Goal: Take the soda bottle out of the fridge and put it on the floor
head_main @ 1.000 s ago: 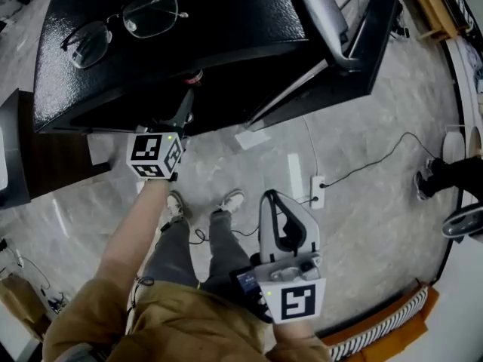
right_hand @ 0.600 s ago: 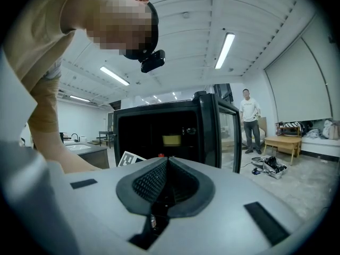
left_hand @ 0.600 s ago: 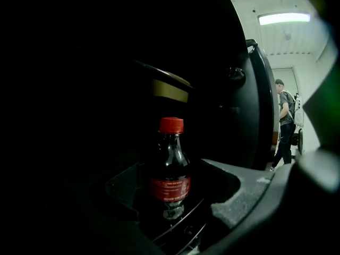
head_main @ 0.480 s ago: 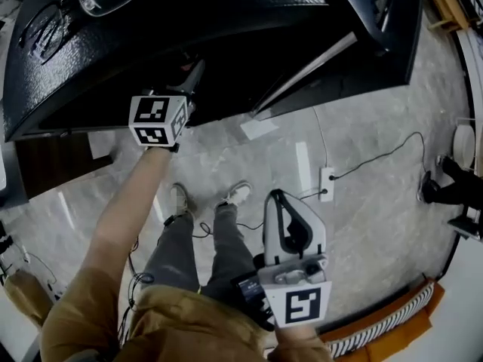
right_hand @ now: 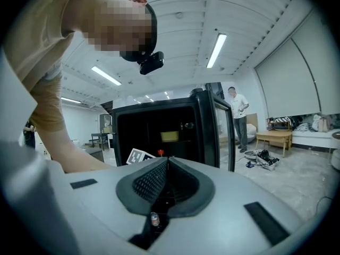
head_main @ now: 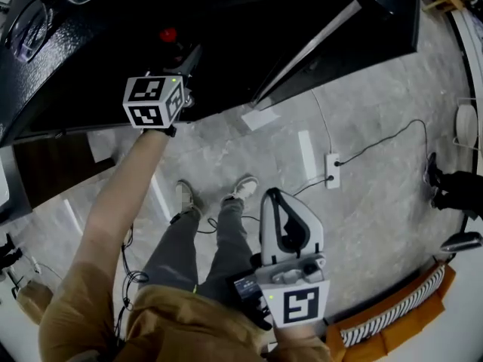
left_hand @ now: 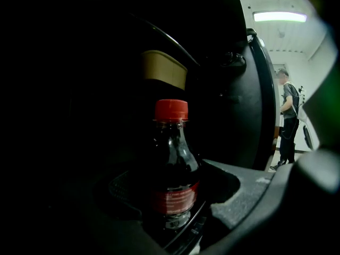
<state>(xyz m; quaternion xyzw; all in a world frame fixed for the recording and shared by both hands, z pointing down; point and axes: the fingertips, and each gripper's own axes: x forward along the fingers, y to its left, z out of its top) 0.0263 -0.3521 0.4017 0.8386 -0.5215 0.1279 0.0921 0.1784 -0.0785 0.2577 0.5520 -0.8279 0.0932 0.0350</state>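
Your left gripper [head_main: 189,61] is inside the open black fridge [head_main: 83,51], jaws just opened wide either side of the upright dark red-capped plastic soda bottle [left_hand: 172,163] without pinching it, while your right gripper [head_main: 275,196] hangs clenched and empty, so grasp, lift-out and placing on the grey marble floor [head_main: 362,202] remain.

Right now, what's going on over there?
A person stands at the open fridge with a claw in each hand. The left claw reaches inside; its jaws have just been opening and stand wide. The soda bottle stands upright between them, not yet gripped. The right claw hangs shut and empty, away from the fridge.
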